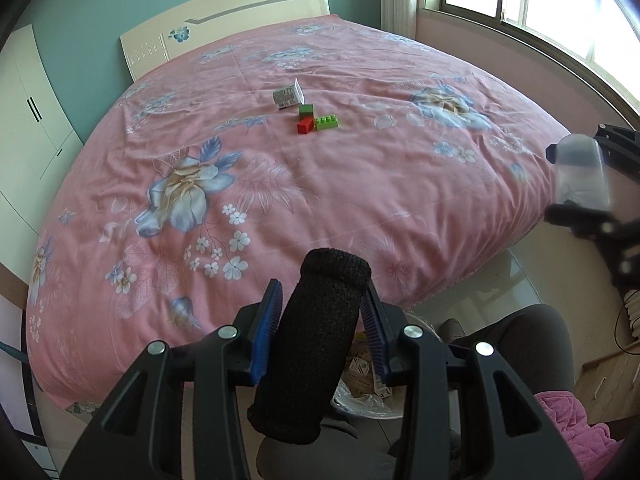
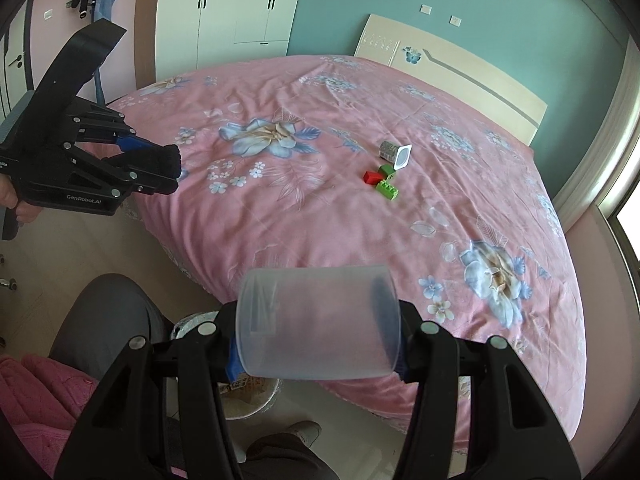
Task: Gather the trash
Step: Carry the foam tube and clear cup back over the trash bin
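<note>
My left gripper is shut on a black foam tube and holds it over the bed's near edge; it also shows in the right wrist view. My right gripper is shut on a frosted plastic cup lying sideways between its blue pads; the cup also shows in the left wrist view. A small carton with an open white flap lies mid-bed, also in the right wrist view. A lined bin with scraps sits on the floor below both grippers.
Red and green toy bricks lie beside the carton on the pink floral bedspread. The person's grey-trousered legs and pink garment are close to the bin. A wardrobe, headboard and window surround the bed.
</note>
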Tool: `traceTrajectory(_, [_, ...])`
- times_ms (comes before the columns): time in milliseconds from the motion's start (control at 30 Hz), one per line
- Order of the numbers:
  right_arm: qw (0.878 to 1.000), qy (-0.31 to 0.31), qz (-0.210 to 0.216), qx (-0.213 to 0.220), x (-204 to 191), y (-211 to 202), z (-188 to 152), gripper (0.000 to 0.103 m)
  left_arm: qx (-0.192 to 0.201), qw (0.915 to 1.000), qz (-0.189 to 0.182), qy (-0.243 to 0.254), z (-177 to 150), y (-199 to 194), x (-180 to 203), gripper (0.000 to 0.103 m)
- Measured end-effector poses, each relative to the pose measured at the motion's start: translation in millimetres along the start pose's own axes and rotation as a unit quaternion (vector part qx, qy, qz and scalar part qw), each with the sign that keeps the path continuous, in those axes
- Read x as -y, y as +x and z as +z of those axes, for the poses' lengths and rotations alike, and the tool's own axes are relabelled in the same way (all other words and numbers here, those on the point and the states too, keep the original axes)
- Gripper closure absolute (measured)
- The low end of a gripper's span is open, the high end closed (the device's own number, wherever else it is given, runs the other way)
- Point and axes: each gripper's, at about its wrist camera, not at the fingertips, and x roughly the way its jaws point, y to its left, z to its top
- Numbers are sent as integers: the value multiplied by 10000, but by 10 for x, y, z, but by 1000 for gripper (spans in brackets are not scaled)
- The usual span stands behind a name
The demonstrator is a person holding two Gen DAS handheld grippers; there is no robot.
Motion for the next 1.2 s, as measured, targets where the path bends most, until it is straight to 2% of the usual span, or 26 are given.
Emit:
traceTrajectory(267, [9979, 116, 271, -574, -274, 632, -447, 48, -643, 9970, -346, -268, -405, 655, 66, 61])
traceTrajectory(500, [9924, 153, 400, -1154, -551, 1185, -874, 48, -1162, 9891, -677, -605, -739, 1201, 174, 61])
traceTrajectory(833, [9779, 666, 778, -1825, -805, 1868, -1430, 48, -1808, 9760, -646, -1028, -1218, 1960, 266, 61])
traceTrajectory(1200, [9576, 1190, 1009, -2424, -900, 2405, -1828, 48, -2300, 9597, -745, -1431, -1522, 2535, 275, 61])
